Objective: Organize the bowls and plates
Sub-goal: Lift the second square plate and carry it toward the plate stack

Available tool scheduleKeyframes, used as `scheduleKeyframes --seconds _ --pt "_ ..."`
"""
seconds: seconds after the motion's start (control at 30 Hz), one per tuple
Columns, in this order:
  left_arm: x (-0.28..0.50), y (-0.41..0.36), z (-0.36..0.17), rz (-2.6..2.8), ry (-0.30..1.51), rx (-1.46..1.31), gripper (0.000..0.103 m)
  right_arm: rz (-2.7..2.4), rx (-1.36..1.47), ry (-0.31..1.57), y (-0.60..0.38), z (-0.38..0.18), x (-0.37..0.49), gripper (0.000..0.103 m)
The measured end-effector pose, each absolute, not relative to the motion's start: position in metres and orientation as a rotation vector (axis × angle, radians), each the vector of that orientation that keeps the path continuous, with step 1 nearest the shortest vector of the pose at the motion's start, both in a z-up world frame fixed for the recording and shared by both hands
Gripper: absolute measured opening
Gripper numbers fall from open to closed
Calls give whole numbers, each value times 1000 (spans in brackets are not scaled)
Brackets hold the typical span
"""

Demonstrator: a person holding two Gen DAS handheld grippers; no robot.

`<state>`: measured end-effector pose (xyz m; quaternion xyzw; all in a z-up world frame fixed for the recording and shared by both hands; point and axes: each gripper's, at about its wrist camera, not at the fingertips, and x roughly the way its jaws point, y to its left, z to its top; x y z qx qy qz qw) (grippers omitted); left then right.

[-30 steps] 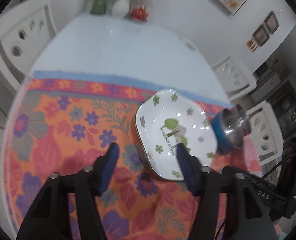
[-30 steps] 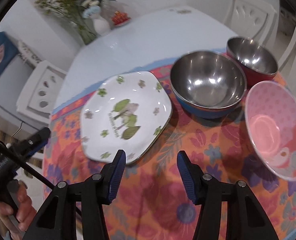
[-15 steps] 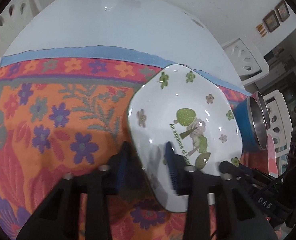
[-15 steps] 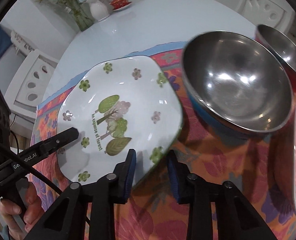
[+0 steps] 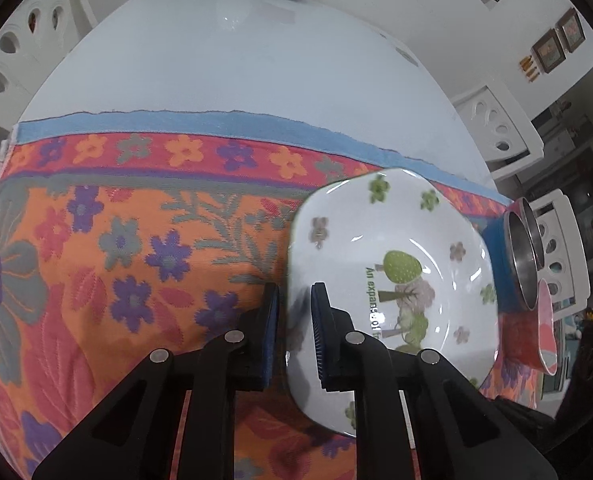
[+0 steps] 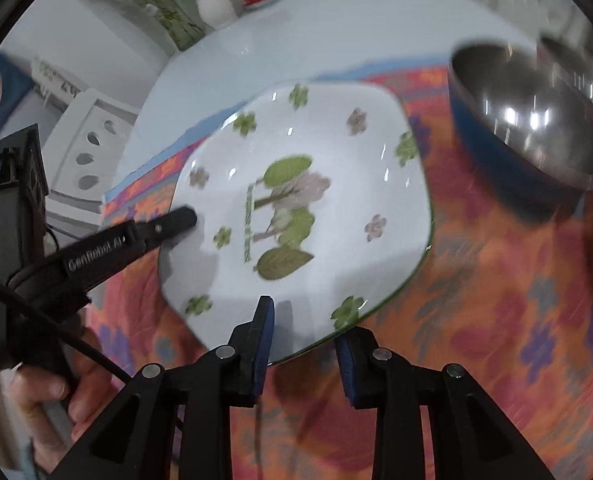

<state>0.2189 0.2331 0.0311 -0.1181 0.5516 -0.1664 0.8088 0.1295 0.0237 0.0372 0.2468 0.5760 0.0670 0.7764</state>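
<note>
A white plate [image 5: 396,240] with a green tree print lies on the flowered tablecloth [image 5: 136,260]. My left gripper [image 5: 294,320] is shut on the plate's left rim, one pad inside the rim and one outside. The right wrist view shows the same plate [image 6: 316,152] with the left gripper [image 6: 184,218] at its far left edge. My right gripper [image 6: 302,340] holds the near rim, one finger over the plate and the other under its edge. Its jaws are opening slightly.
A steel bowl with a blue outside [image 6: 528,128] stands right of the plate, with a red-sided steel bowl [image 5: 534,236] behind it and a pink bowl [image 5: 546,328] nearer. A vase [image 6: 216,8] stands at the white table's [image 5: 236,60] far end. White chairs [image 5: 496,128] surround it. A hand [image 6: 52,400] holds the left gripper.
Both grippers came down onto the plate from open positions short of it. The left one closed on the left rim, the right one on the near rim.
</note>
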Motion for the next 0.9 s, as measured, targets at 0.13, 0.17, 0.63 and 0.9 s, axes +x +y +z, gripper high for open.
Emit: scheduleKeyframes --seconds 0.13,0.17,0.63,0.9 --pt "221 228 31 -386 1176 -225 14 110 543 1240 -3 35 127 32" --pt "223 226 29 -391 1180 -221 14 105 546 1229 -12 36 129 32" --pt "238 207 20 -472 1166 -162 20 191 311 1116 -11 28 170 32" --pt "214 214 39 -492 1096 -111 20 284 168 1074 -3 43 152 32"
